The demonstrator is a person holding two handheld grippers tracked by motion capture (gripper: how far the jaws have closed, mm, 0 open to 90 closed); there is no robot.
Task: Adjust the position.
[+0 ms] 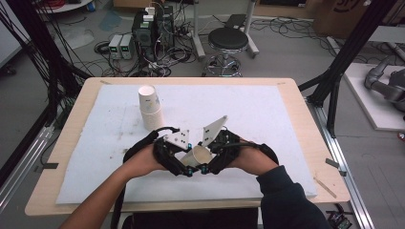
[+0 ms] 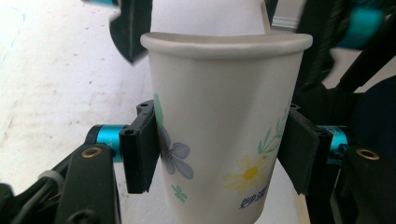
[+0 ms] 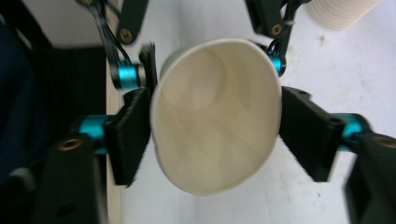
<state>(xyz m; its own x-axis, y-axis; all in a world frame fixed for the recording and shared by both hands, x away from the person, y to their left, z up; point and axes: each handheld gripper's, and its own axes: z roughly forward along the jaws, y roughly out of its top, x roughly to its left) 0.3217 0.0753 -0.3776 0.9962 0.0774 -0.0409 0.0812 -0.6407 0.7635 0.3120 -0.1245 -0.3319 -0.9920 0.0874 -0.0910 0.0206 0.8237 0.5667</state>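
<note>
Lab: cable-strewn floor (image 1: 286, 28), electronics boxes (image 1: 152, 28), stool (image 1: 228, 40).

Matt paper cup (image 2: 224, 135) with printed flowers; rough white foam-like mat (image 1: 267, 109) at 12 o'clock on smooth pale wood table (image 1: 76, 119).

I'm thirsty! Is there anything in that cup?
Empty. The right gripper view looks into the paper cup and shows its bare bottom.

Both hands bring the left gripper (image 1: 187, 170) and right gripper (image 1: 206, 168) together on one paper cup (image 1: 201, 155); a cup stack (image 1: 150, 108) stands farther left.
</note>
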